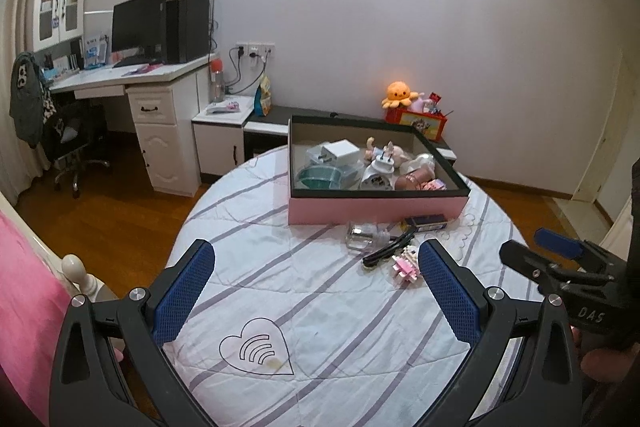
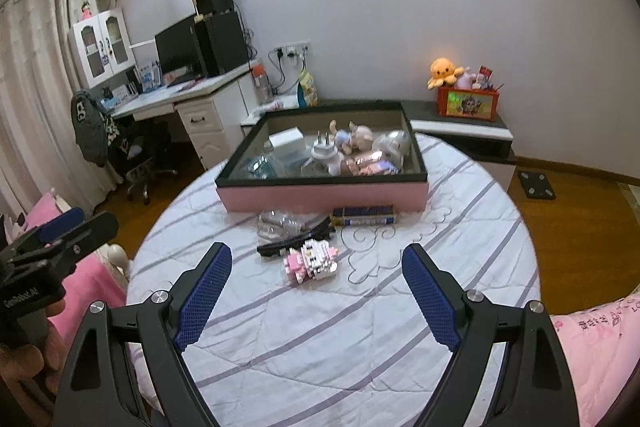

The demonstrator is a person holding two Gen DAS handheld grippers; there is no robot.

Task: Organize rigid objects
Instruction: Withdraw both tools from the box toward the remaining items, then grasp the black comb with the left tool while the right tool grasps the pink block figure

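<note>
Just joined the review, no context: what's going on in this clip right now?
A person holds a gripper in each hand over a round bed, sorting small items into a pink box that already holds plugs and figurines. Both the left gripper and the right gripper are open and empty. Still loose on the striped quilt in front of the box: a pink-and-white block toy, a black clip, a clear plastic piece and a dark blue flat box. The right gripper faces the block toy.
</note>
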